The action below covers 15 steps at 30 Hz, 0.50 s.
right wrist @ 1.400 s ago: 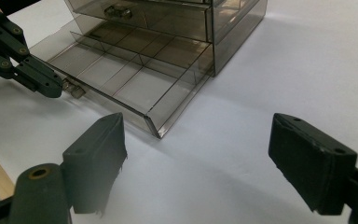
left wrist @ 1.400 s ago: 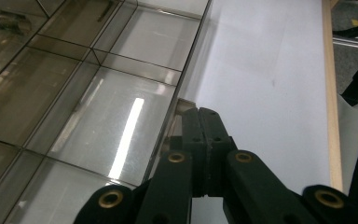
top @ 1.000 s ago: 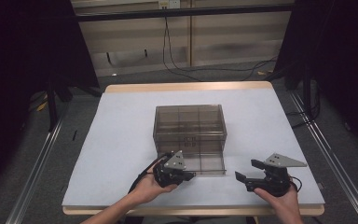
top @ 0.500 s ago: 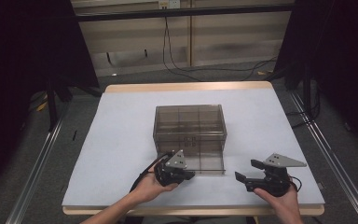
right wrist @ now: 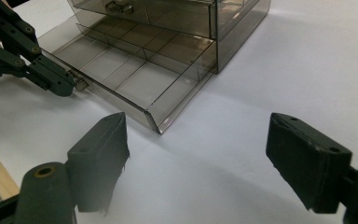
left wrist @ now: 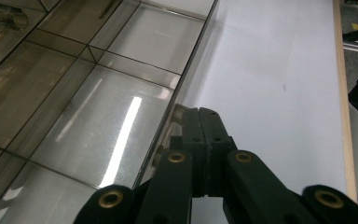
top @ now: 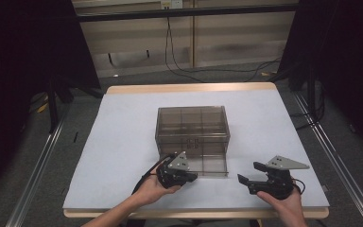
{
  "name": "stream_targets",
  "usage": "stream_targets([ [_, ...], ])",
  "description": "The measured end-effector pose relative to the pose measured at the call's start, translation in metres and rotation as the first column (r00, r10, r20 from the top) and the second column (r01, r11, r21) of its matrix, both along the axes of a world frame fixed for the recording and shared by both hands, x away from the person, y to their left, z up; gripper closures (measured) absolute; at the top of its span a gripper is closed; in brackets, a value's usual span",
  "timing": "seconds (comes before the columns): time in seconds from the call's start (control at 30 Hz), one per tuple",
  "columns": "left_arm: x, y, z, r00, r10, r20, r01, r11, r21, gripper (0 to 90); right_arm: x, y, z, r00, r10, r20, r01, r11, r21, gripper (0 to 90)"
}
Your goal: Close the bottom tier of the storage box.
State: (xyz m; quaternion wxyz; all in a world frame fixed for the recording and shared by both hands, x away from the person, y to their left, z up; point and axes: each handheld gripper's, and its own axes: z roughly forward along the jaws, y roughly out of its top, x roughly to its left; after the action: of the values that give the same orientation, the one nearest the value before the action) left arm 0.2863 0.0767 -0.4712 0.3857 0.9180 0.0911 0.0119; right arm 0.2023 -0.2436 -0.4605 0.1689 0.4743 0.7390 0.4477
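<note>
A smoky clear drawer cabinet (top: 192, 124) stands mid-table. Its bottom drawer (top: 208, 163) is pulled out toward the front edge, and its divided compartments (right wrist: 135, 70) look empty. My left gripper (top: 194, 176) is at the drawer's front left and is shut on the small drawer handle (left wrist: 179, 111). The left gripper view has the two jaws pressed together (left wrist: 199, 114) at that knob. In the right gripper view the left gripper (right wrist: 67, 86) holds the handle (right wrist: 80, 84). My right gripper (top: 247, 172) rests right of the drawer. It is open (right wrist: 205, 140), with only table between its pads.
The white tabletop (top: 123, 142) has a wooden edge (top: 189, 88) at the back. Metal rails (top: 38, 161) run along both sides on the floor. Cables (top: 179, 61) lie behind the table. Dark curtains hang left and right.
</note>
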Motion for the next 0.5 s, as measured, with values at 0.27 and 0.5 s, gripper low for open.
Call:
stream_targets([
  [0.27,-0.0011,-0.0028,-0.0006,1.0,-0.004,0.0,0.004,1.0,0.009,90.0,-0.0001,0.0003,0.0002,1.0,0.001,-0.002,-0.001,1.0,0.001,21.1],
  [0.5,0.0003,-0.0053,-0.002,1.0,-0.005,-0.004,0.005,1.0,-0.002,90.0,-0.0001,0.0002,0.0,1.0,0.002,-0.002,-0.002,1.0,0.0,21.4],
])
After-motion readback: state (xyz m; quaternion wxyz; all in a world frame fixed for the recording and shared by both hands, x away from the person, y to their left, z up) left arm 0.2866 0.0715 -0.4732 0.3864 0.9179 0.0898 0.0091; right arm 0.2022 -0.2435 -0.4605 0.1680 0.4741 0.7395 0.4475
